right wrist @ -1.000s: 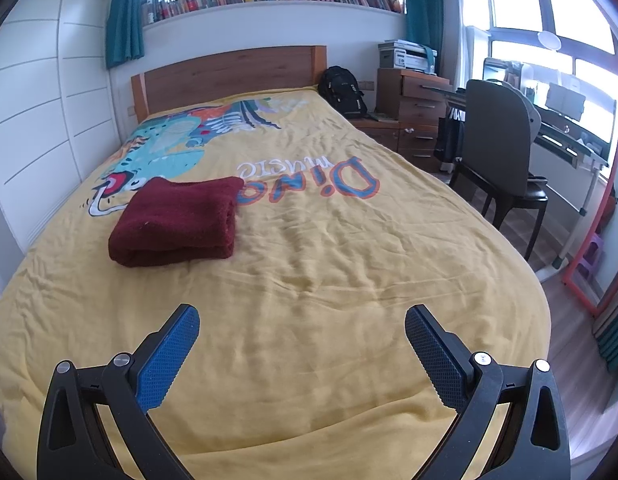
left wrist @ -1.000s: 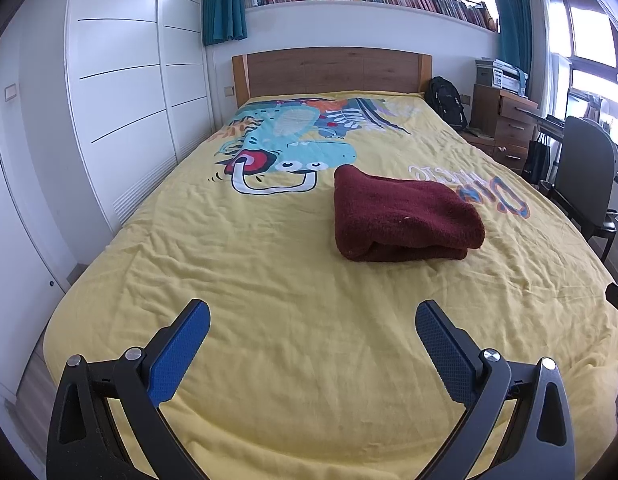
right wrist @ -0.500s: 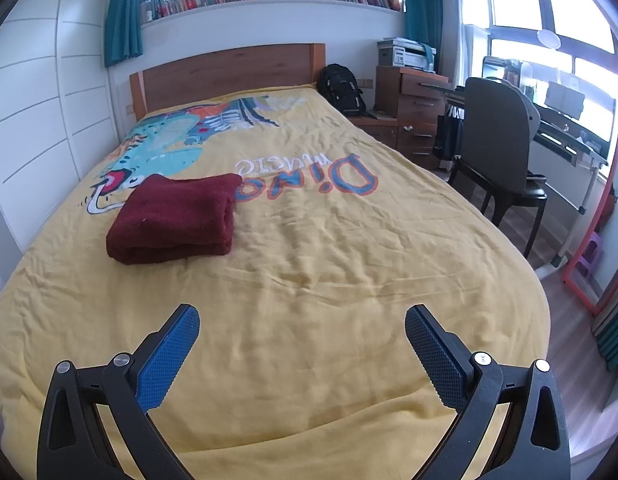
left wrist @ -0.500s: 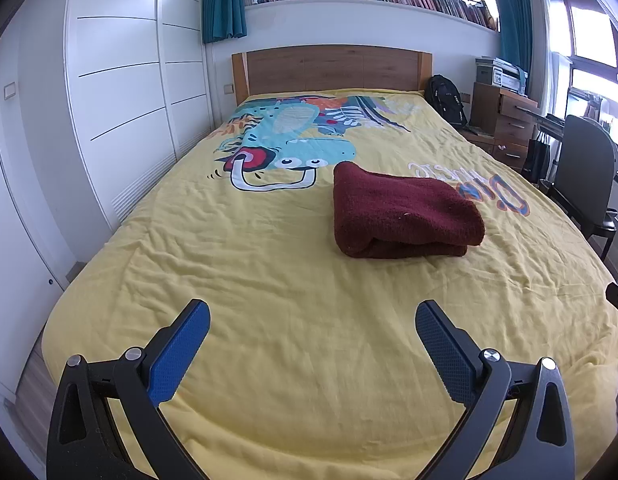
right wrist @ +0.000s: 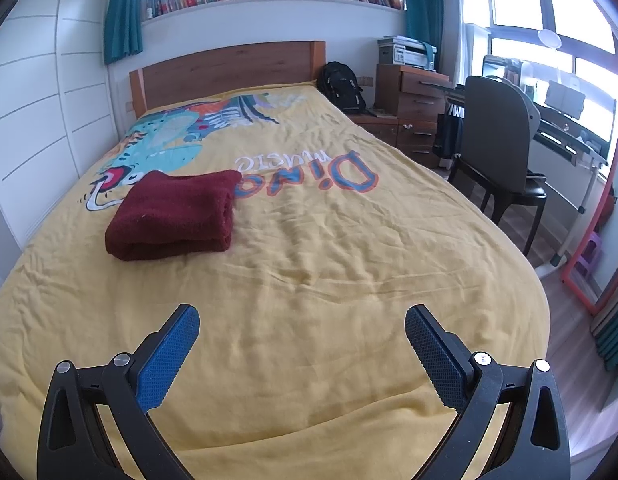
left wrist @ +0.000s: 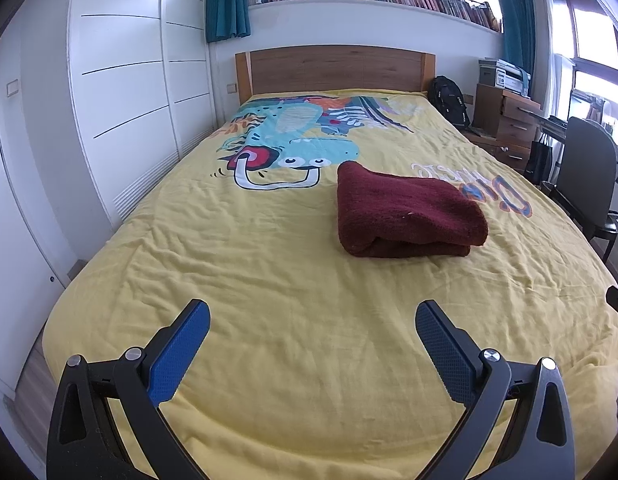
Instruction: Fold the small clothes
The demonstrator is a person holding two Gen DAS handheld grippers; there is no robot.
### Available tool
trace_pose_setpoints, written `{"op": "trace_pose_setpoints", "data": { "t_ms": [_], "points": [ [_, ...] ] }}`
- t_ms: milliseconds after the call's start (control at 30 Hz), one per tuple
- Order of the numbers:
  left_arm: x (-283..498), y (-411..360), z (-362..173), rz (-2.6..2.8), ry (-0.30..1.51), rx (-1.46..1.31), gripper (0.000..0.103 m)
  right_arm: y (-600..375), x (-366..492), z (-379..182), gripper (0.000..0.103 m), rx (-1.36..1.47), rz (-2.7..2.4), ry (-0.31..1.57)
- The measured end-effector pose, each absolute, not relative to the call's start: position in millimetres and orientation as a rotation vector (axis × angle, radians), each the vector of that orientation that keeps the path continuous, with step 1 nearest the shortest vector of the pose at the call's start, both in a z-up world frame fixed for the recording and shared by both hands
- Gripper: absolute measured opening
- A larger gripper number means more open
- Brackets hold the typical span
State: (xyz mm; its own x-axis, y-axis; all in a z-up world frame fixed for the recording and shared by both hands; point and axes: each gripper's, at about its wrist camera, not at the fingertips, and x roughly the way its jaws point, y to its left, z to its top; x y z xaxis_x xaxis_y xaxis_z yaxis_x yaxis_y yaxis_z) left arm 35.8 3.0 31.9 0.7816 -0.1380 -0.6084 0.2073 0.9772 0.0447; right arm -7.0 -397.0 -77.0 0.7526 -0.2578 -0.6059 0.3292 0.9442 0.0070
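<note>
The cloth [left wrist: 405,212], a dark red fleecy piece, lies folded into a thick rectangle on the yellow bedspread [left wrist: 269,280], right of centre in the left wrist view and just right of the cartoon dinosaur print [left wrist: 285,148]. Its rounded fold faces near, and its pile looks nubbly. The left gripper [left wrist: 312,316] hangs over the near end of the bed, jaws spread wide, holding nothing and well apart from the cloth. Its pads [left wrist: 177,356] are blue and finely dimpled on black angular arms. The bedspread is soft and wrinkled.

In the right wrist view the cloth [right wrist: 173,210] sits left of centre, its far right corner beside the printed "Dino" lettering [right wrist: 309,170]. The right gripper [right wrist: 302,318] is likewise wide apart and empty above the creased bedspread [right wrist: 329,272]. A wooden headboard [right wrist: 229,68] stands far; a dark chair [right wrist: 497,148] stands right.
</note>
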Motion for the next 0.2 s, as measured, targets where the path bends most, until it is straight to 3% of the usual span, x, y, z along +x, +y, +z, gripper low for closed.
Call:
{"op": "trace_pose_setpoints", "data": {
  "t_ms": [200],
  "points": [
    [36.6,4.5,31.0,-0.182,0.658,0.109,0.102,-397.8,-6.7,-77.1,0.103,0.117,-0.323,0.643]
  ]
}}
